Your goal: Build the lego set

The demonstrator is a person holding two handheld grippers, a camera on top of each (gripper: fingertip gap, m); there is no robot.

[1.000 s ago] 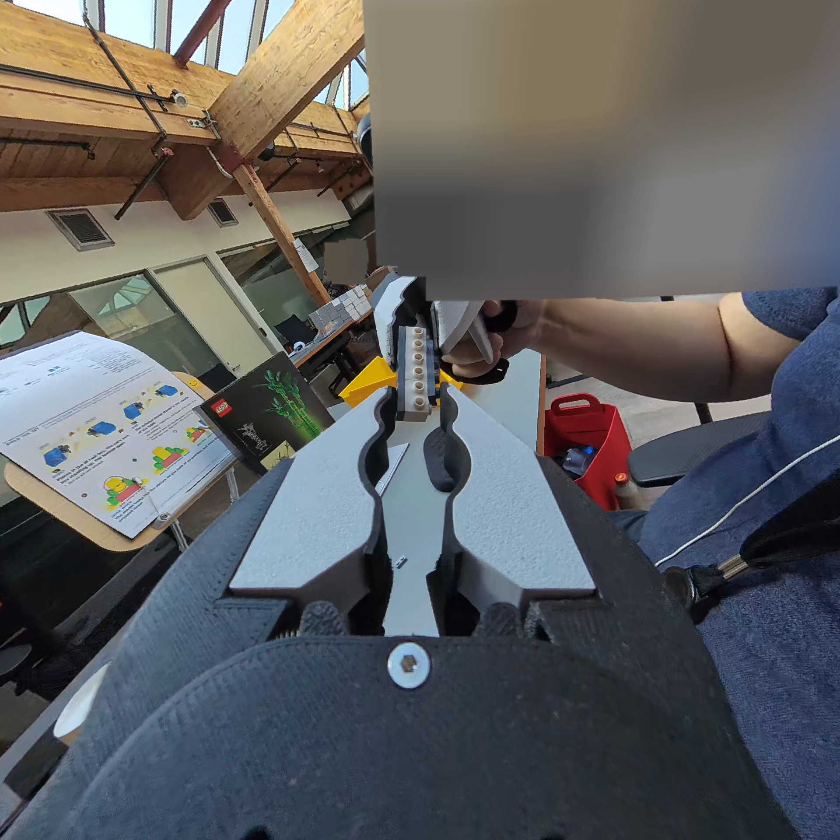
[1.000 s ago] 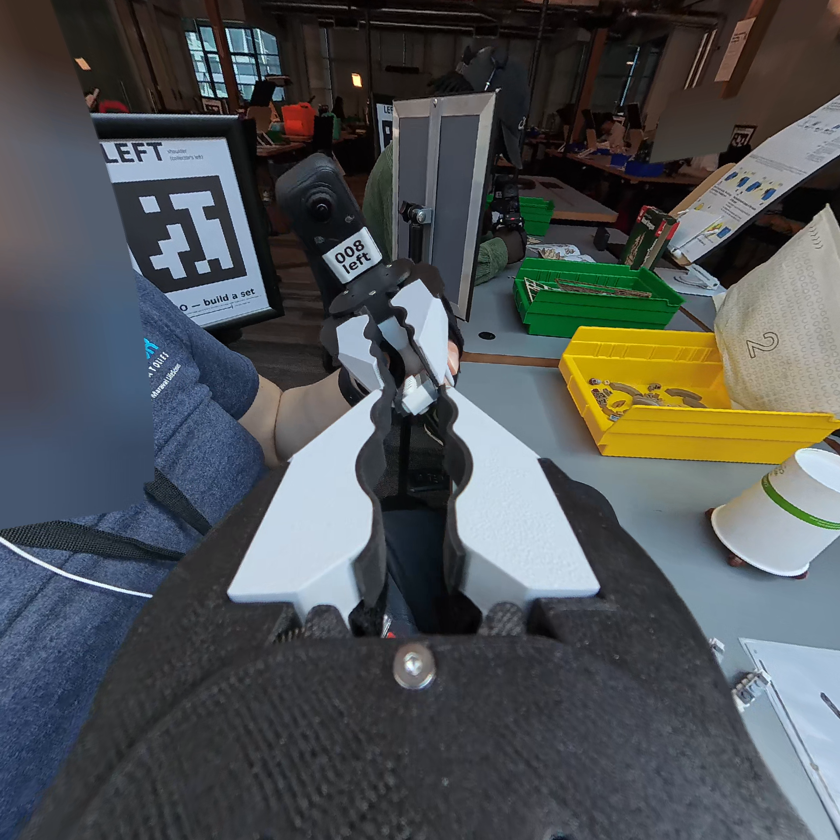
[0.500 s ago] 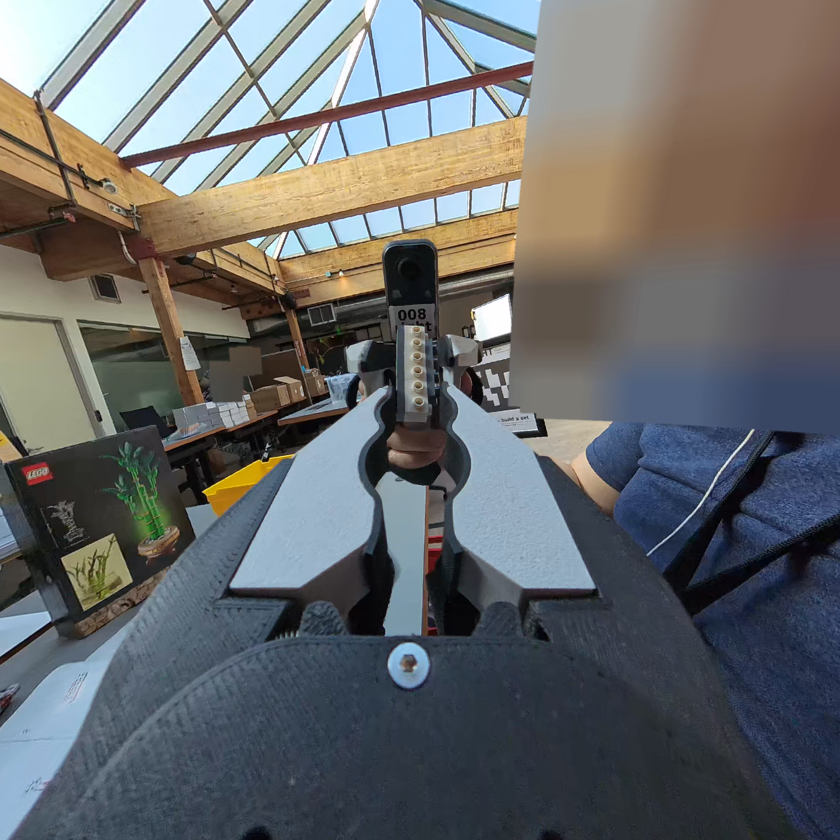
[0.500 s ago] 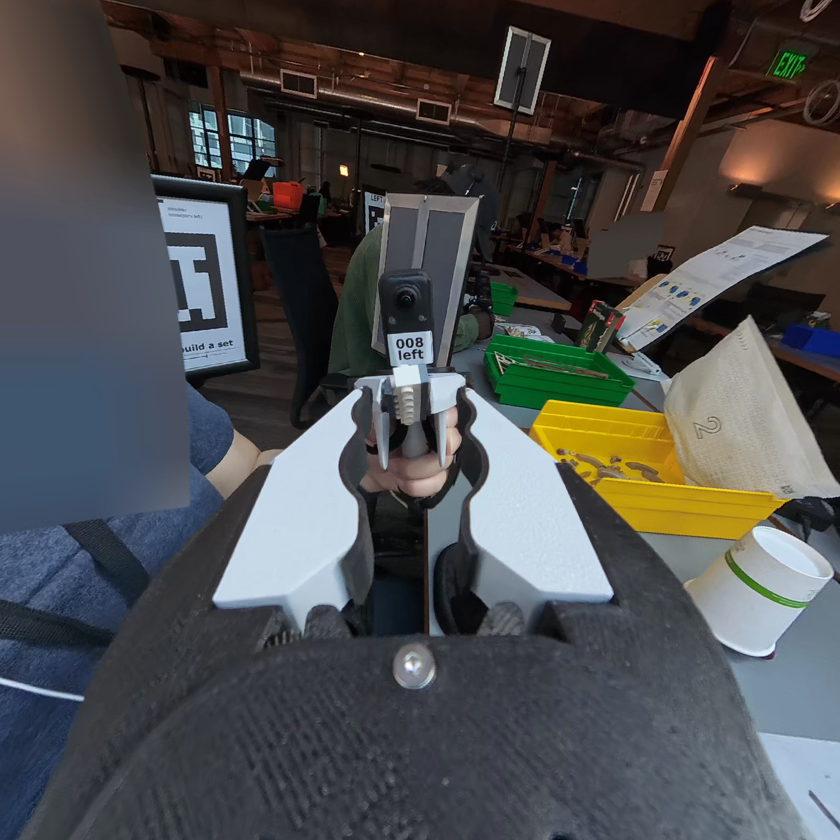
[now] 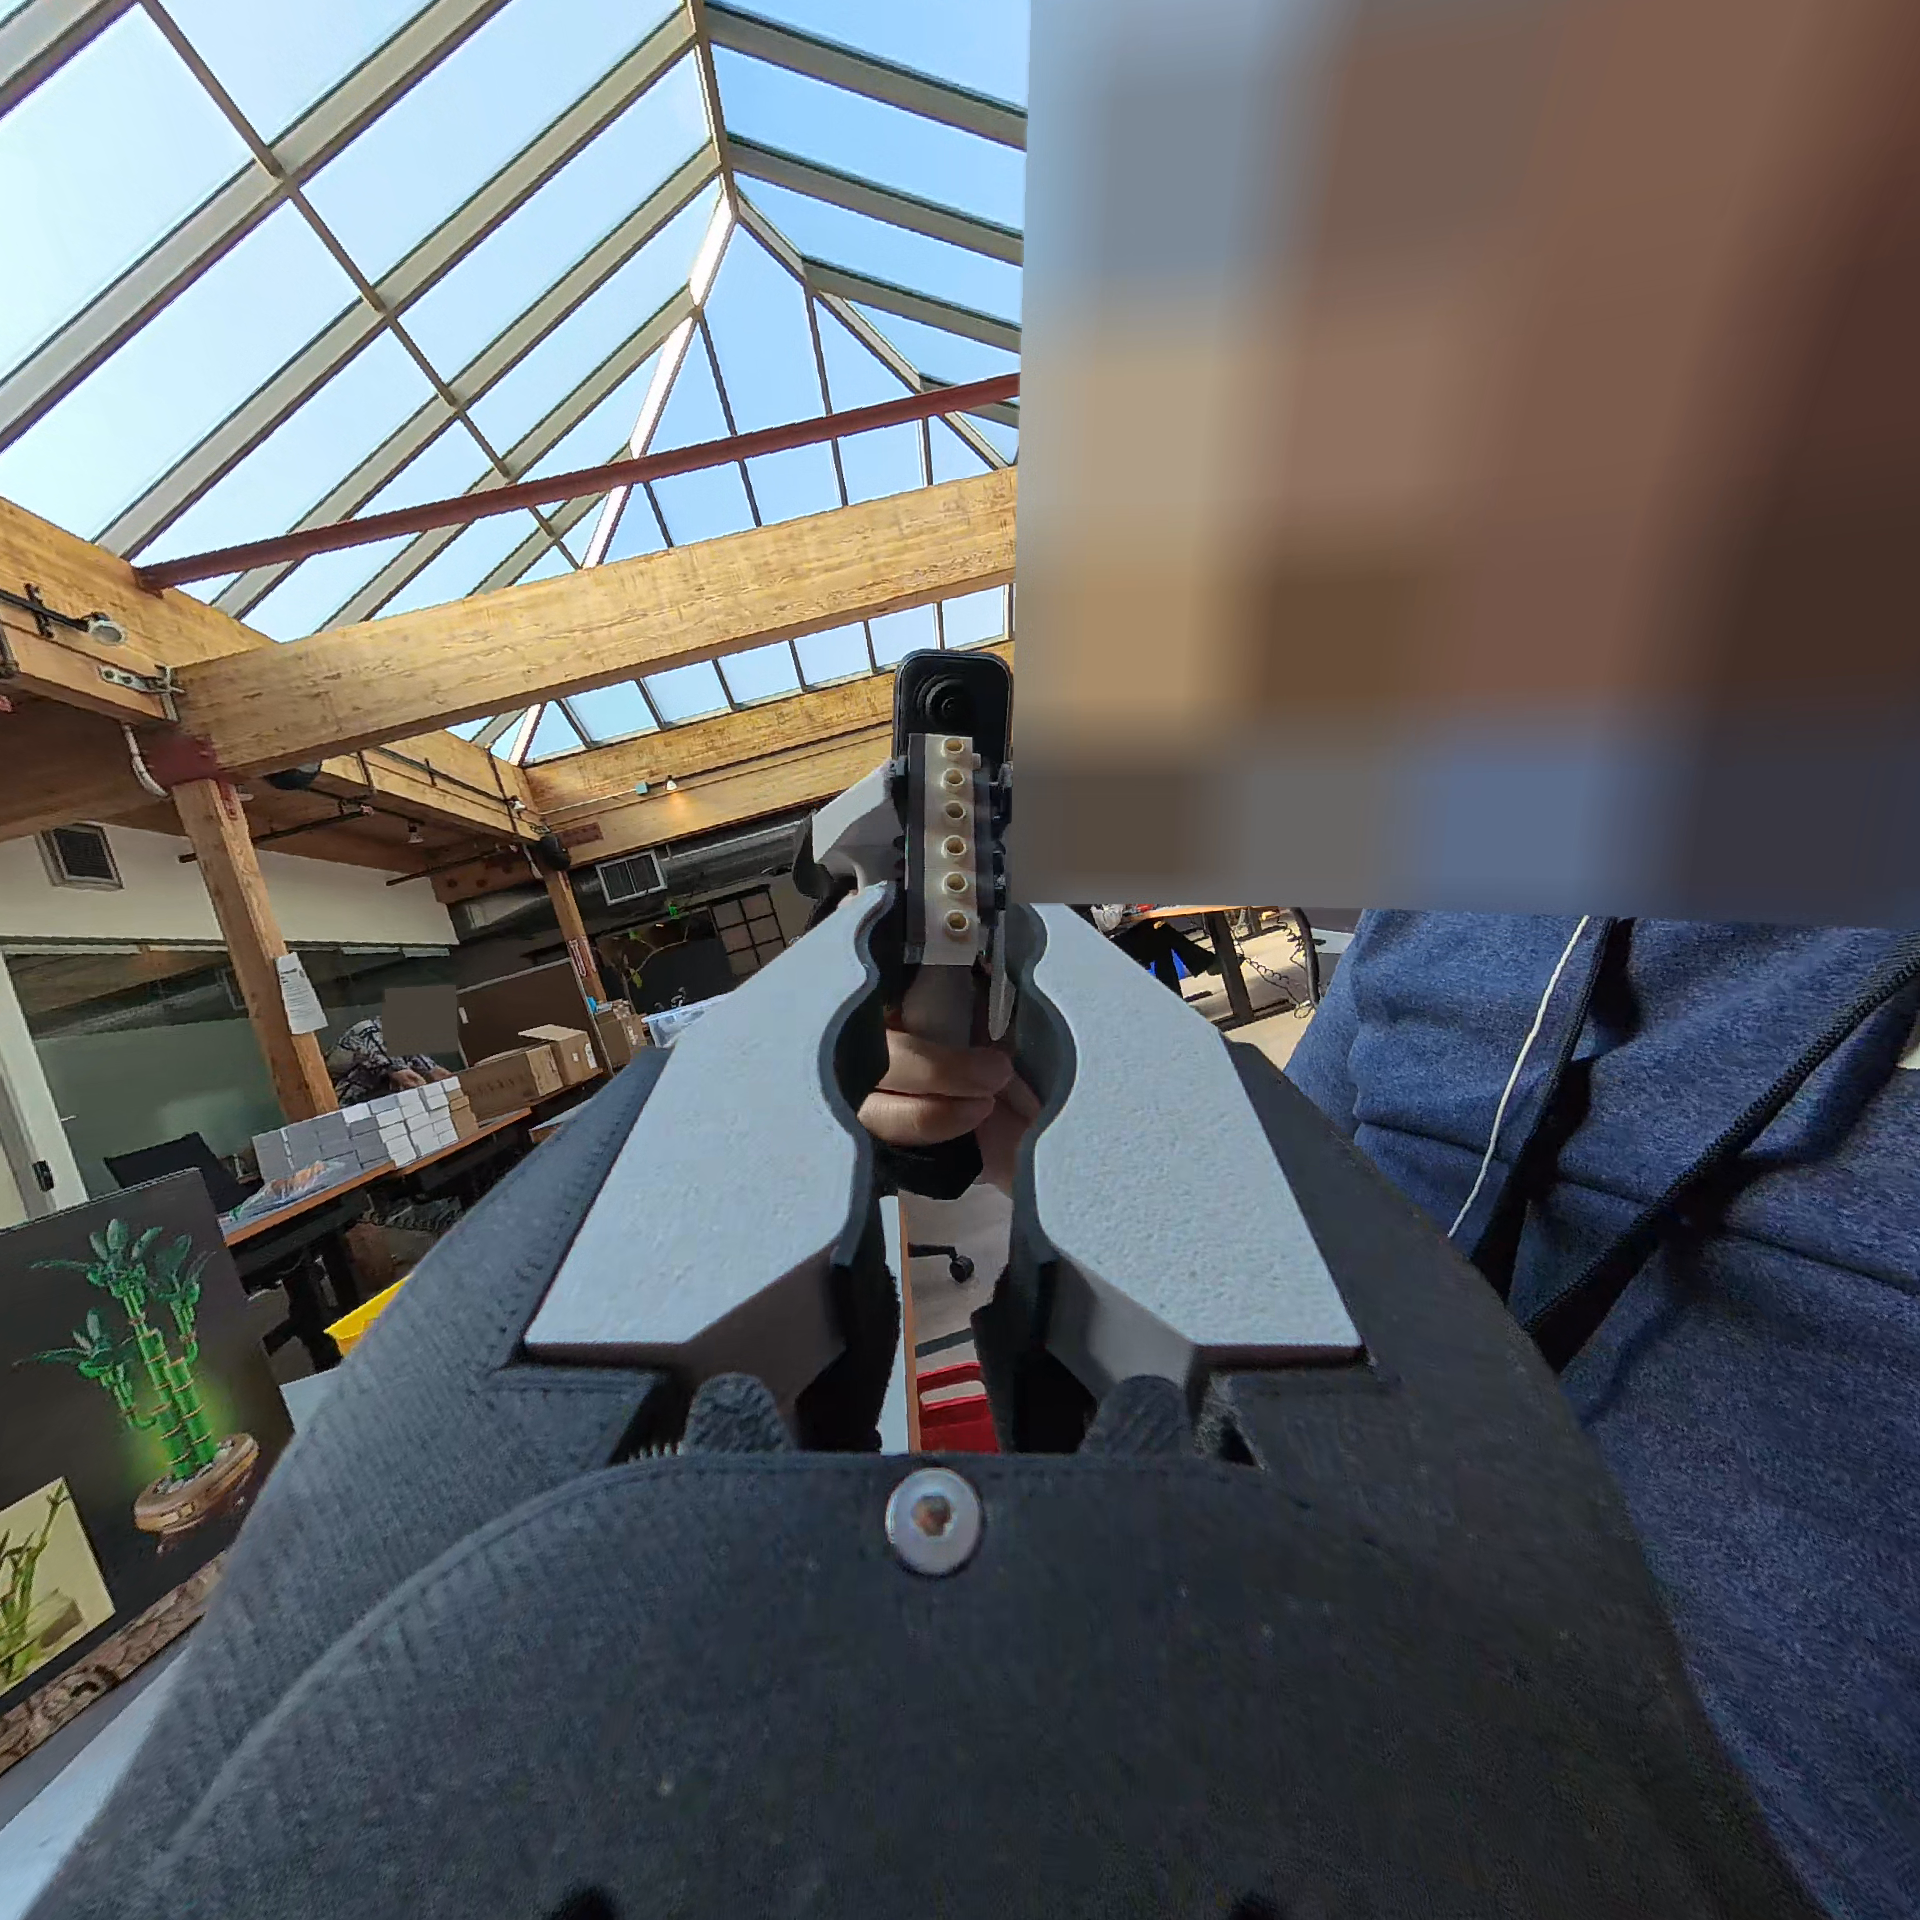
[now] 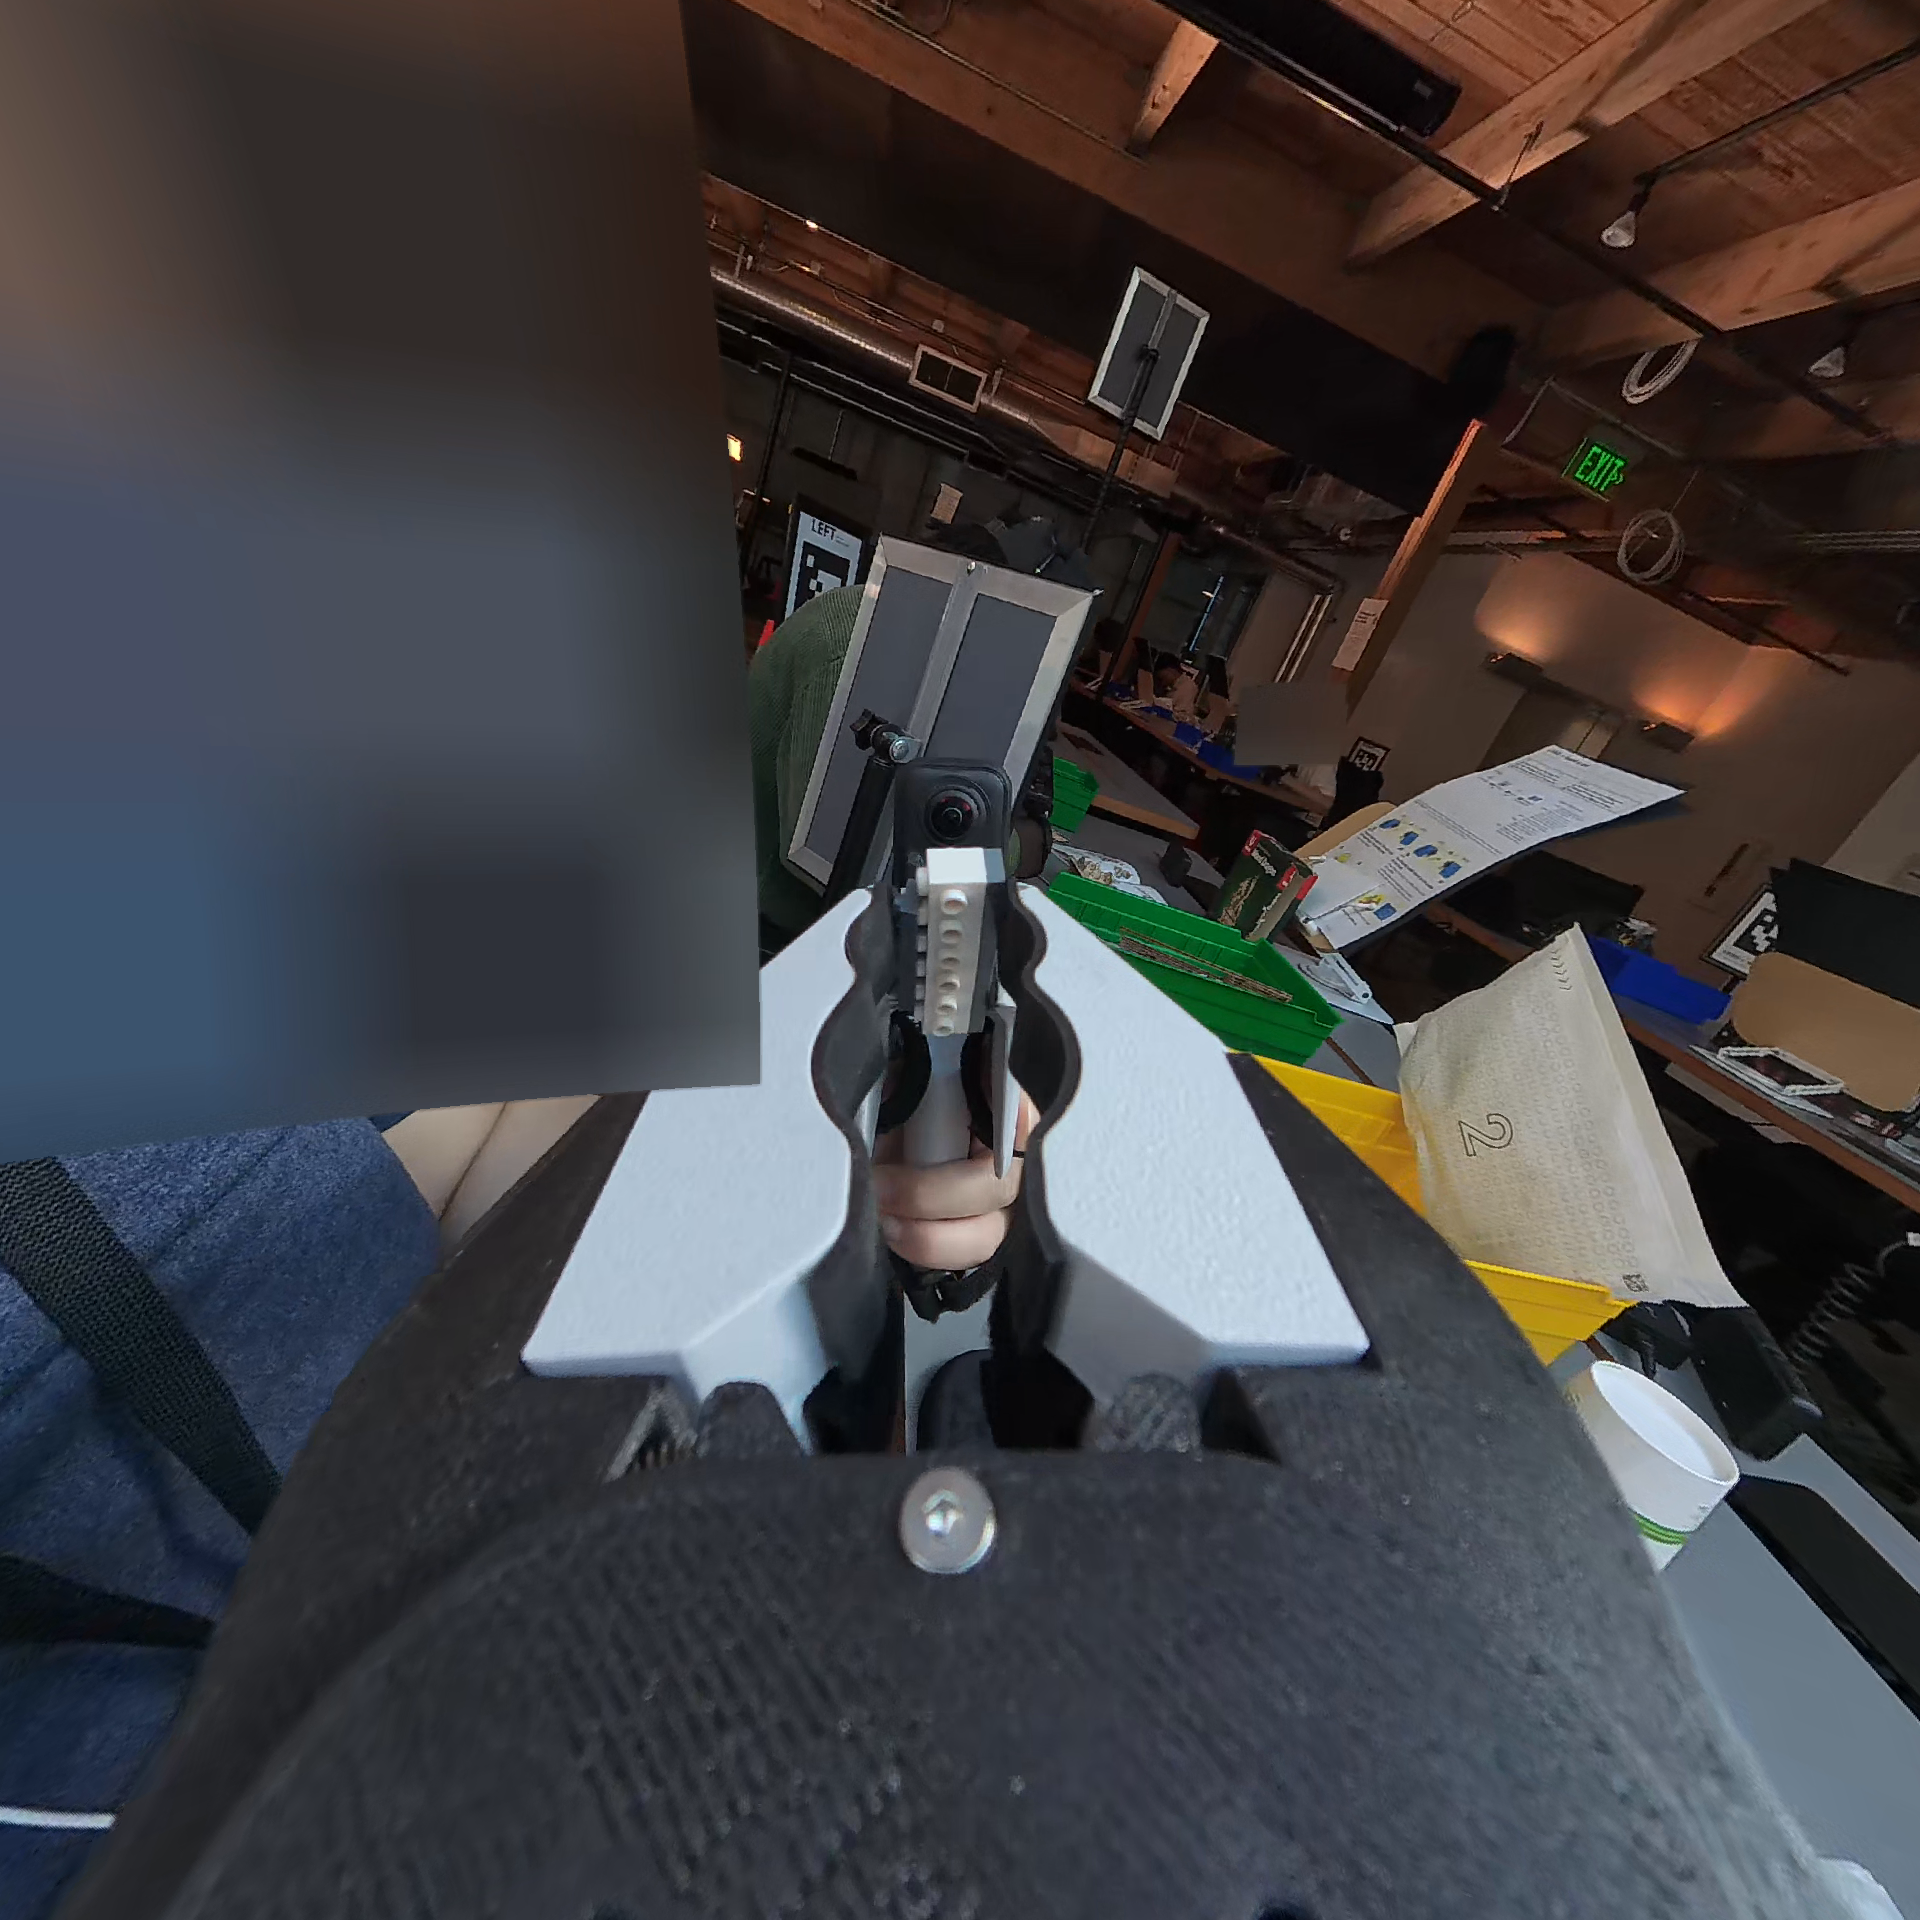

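Two plastic bins [image 6: 1195, 961], green and yellow, sit on the grey table [image 6: 1766, 1558].

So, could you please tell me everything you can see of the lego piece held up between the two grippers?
The lego piece is a narrow plastic stack. It has a cream strip with a single row of round studs and dark grey layers along its sides. It stands upright in the air, well above the table. The left gripper pinches its lower end. The right gripper flanks it closely, but contact cannot be told.
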